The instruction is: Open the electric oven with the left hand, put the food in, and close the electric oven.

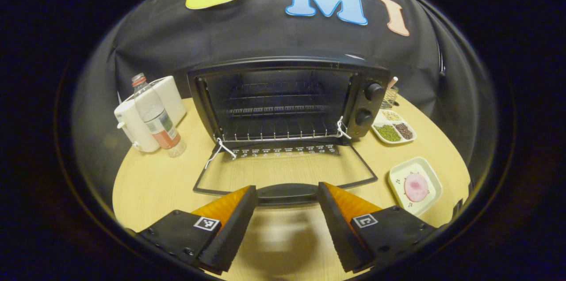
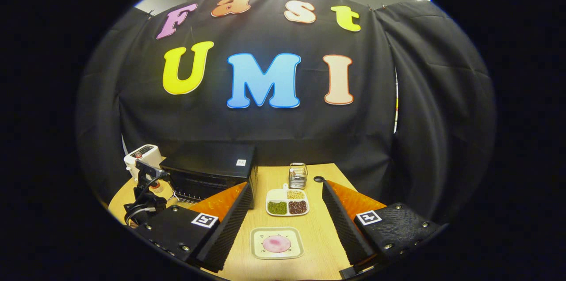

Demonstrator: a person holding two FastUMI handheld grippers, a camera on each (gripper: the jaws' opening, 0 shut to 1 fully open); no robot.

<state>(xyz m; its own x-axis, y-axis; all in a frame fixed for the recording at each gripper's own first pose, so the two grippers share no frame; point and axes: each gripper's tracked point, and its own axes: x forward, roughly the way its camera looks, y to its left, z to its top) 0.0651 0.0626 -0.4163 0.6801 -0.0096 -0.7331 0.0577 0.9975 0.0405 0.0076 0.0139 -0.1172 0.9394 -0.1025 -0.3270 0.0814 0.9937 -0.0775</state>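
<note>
Oven door is down; both my claws gape empty. Next, my right claw takes the food.

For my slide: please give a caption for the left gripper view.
Open left gripper faces the opened oven; food plate waits.

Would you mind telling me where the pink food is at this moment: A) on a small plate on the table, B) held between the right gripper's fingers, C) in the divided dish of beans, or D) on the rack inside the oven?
A: the pink food lies on a small plate on the table, while the oven stands open with a bare rack and the right gripper is open around nothing.
</note>
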